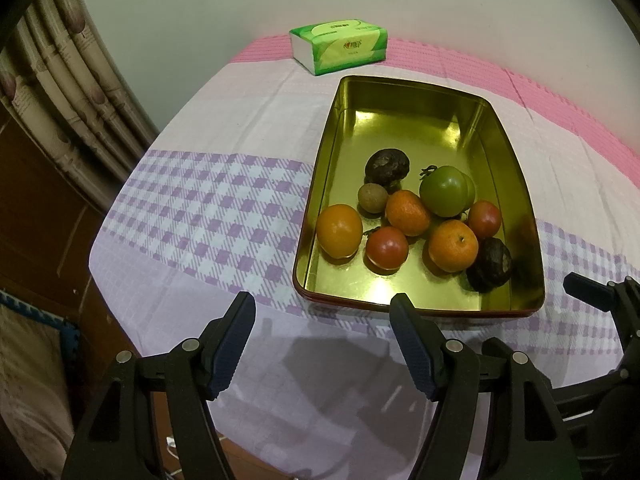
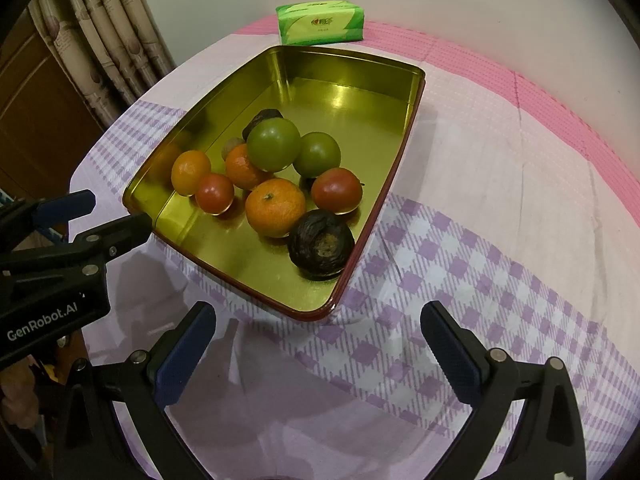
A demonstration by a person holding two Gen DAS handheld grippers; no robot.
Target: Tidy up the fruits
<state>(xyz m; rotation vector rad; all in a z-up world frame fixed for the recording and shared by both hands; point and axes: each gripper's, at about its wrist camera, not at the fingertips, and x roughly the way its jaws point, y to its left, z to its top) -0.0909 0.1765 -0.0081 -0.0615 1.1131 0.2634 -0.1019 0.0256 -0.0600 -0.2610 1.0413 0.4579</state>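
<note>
All the fruit in view already lies in the near half of the gold rectangular metal tin [image 2: 404, 136] on the checked cloth: three orange mandarins [image 2: 275, 207], two red tomatoes [image 2: 337, 190], two green tomatoes [image 2: 273, 144], two dark wrinkled fruits [image 2: 321, 244] and a small brown one [image 1: 373, 197]. Nothing lies loose outside, so gathering looks done, though no sorting by kind shows. The left gripper [image 1: 323, 316] and right gripper [image 2: 318, 326] both hang wide open and empty just before the tin's near rim.
</note>
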